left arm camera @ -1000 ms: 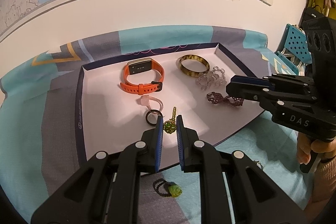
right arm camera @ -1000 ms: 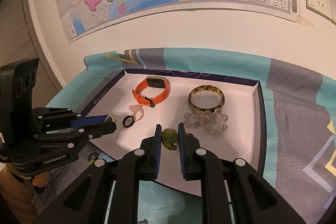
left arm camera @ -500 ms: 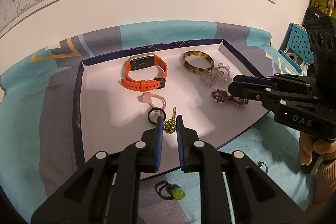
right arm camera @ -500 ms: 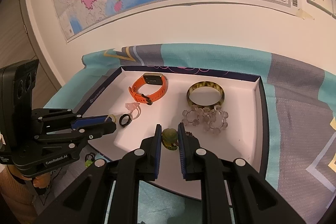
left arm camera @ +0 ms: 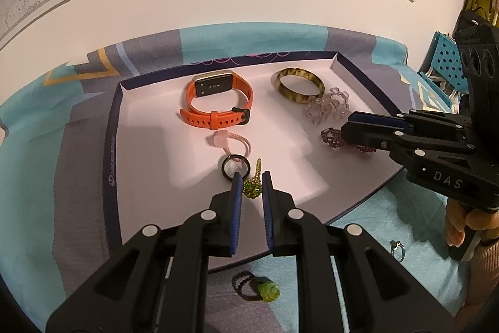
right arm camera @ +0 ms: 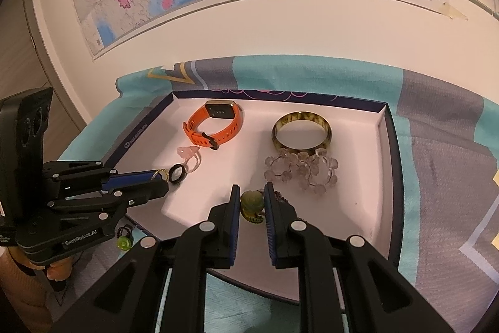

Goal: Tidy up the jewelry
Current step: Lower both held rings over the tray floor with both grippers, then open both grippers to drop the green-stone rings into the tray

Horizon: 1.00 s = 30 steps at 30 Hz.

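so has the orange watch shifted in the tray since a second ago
No. The orange watch sits where it was, close to the tray's far rim and left of the amber bangle.

Orange watch [left arm camera: 218,102], mottled amber-brown bangle [left arm camera: 298,85], pale lilac bead bracelet [left arm camera: 326,108], black ring [left arm camera: 232,167], white tray [left arm camera: 149,145] on a teal-and-grey patterned cloth [left arm camera: 46,161].

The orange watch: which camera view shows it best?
The left wrist view shows the orange watch best: it is larger there, with its case, strap holes and buckle clear. The right wrist view shows the whole watch too, but smaller and farther away.
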### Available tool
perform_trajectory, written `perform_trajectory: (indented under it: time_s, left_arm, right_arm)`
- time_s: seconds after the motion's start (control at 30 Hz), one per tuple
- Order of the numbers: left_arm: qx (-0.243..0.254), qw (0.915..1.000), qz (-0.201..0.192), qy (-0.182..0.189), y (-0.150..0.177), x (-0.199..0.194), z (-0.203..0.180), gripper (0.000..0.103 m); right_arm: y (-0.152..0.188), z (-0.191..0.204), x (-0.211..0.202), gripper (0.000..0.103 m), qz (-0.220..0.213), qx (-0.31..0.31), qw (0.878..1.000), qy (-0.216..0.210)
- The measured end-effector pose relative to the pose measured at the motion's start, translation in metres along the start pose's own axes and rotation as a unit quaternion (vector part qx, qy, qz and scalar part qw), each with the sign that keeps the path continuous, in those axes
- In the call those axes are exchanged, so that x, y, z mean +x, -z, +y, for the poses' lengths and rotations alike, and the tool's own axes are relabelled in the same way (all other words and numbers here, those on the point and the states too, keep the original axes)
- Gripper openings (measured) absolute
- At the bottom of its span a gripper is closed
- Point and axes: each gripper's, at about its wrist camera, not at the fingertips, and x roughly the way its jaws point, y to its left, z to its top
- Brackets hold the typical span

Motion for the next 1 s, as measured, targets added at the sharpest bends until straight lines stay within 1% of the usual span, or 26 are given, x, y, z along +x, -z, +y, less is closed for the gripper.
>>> perform_trajectory:
  time_s: [0.17,0.23,0.3,0.43,0.5,0.63,0.67,0.7,0.77,0.8,0.83,0.87,0.9,0.97,1.0]
  left_arm:
    - [0.001,1.0000,0.003,-0.002,0.001,0.002,-0.001,0.013]
    - [0.001,1.0000,0.004,0.001,0.001,0.002,-0.001,0.016]
    - [0.002,1.0000,0.004,0.001,0.002,0.002,-0.001,0.024]
    - [0.001,1.0000,0.002,0.003,0.003,0.001,-0.001,0.028]
    - [0.000,1.0000,0.000,0.000,0.004,-0.001,-0.001,0.034]
    - [-0.001,1.0000,-0.007,0.000,0.004,-0.006,-0.001,0.039]
    - [-0.001,0.9999,-0.010,-0.002,0.005,-0.008,-0.002,0.042]
    - [-0.001,0.9999,-0.012,-0.003,0.005,-0.010,-0.002,0.046]
    - [0.000,0.9998,-0.020,-0.007,0.005,-0.015,-0.003,0.048]
    - [0.000,0.9997,-0.022,-0.009,0.005,-0.017,-0.003,0.053]
    - [0.000,0.9997,-0.024,-0.010,0.006,-0.019,-0.003,0.056]
    - [-0.001,0.9995,-0.029,-0.011,0.006,-0.022,-0.003,0.063]
    - [-0.001,0.9994,-0.032,-0.011,0.007,-0.024,-0.003,0.065]
    - [-0.001,0.9992,-0.039,-0.013,0.009,-0.030,-0.003,0.067]
    - [0.000,0.9990,-0.042,-0.016,0.010,-0.034,-0.003,0.069]
  right_arm:
    - [0.001,-0.001,0.004,0.014,0.005,0.004,1.000,0.005]
    - [0.002,-0.002,0.006,0.015,0.008,0.006,1.000,0.007]
    - [0.003,-0.003,0.007,0.015,0.009,0.008,1.000,0.006]
    - [0.003,-0.003,0.006,0.015,0.005,0.008,1.000,0.009]
    - [0.003,-0.004,0.005,0.015,0.004,0.011,1.000,0.009]
    - [0.004,-0.005,0.002,0.017,0.000,0.015,1.000,0.009]
    - [0.003,-0.005,0.002,0.018,-0.001,0.015,1.000,0.009]
    - [0.003,-0.004,0.000,0.022,-0.004,0.015,1.000,0.010]
    - [0.003,-0.004,-0.003,0.028,-0.008,0.016,1.000,0.010]
    - [0.003,-0.004,-0.006,0.036,-0.011,0.017,1.000,0.011]
    - [0.003,-0.004,-0.007,0.041,-0.014,0.018,1.000,0.012]
    - [0.003,-0.003,-0.010,0.043,-0.017,0.019,1.000,0.013]
    - [0.004,-0.004,-0.011,0.045,-0.018,0.020,1.000,0.013]
    - [0.005,-0.004,-0.015,0.046,-0.021,0.020,0.999,0.013]
    - [0.005,-0.003,-0.017,0.049,-0.022,0.021,0.999,0.012]
